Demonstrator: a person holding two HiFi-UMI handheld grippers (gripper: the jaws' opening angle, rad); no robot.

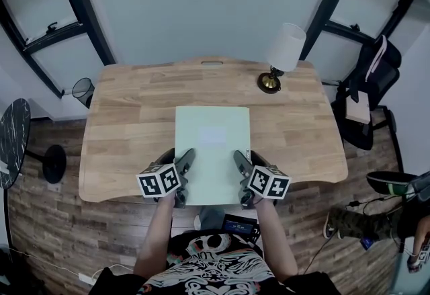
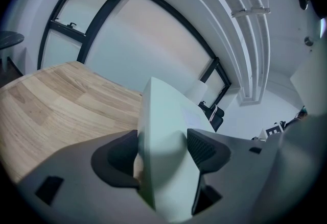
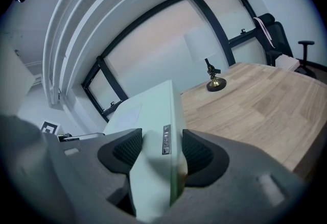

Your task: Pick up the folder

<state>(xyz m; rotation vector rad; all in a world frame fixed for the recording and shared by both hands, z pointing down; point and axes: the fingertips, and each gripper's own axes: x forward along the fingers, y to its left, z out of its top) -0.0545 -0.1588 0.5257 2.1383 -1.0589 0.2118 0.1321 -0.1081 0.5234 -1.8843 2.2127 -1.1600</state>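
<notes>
Wooden desk (image 1: 134, 125): both grippers, left (image 1: 183, 166) and right (image 1: 242, 167), pinch pale green flat folder (image 1: 212, 146) near-edge corners, steadying the lift.

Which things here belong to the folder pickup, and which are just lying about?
In the job: folder; left gripper and right gripper, both shut on its near edge; table under it.
Lying about: lamp; office chair; wire bin; side table.
</notes>
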